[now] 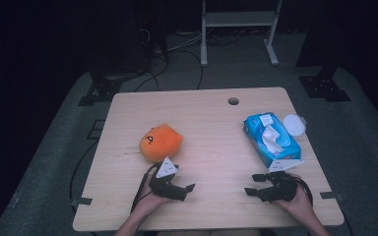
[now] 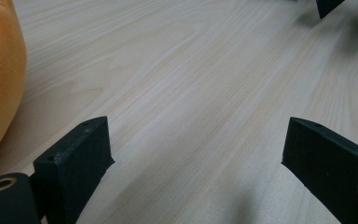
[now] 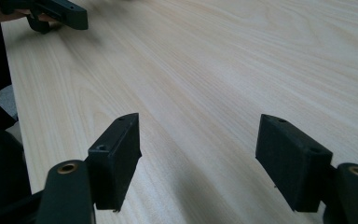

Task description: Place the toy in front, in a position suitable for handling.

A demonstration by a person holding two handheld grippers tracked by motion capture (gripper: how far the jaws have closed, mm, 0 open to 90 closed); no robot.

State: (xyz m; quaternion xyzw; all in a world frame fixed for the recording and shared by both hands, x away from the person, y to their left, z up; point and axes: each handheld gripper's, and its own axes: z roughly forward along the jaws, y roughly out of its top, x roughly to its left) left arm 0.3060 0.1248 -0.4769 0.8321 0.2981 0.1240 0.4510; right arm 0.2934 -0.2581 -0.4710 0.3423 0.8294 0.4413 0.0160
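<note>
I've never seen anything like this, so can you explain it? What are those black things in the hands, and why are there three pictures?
A person sits at a wooden table with a tool in each hand. The left hand-held gripper and the right hand-held gripper are black pinchers with two jaws. Both are open and hold nothing. One picture comes from a camera above the table. The other two come from small cameras on the grippers, looking along their jaws at the wood. On the table lie an orange plush toy near the left gripper and a blue pack of wipes with its round lid flipped open near the right one.

Left gripper (image 1: 189,188) and right gripper (image 1: 250,185) — fingers spread wide, empty — pointing toward each other.
</note>
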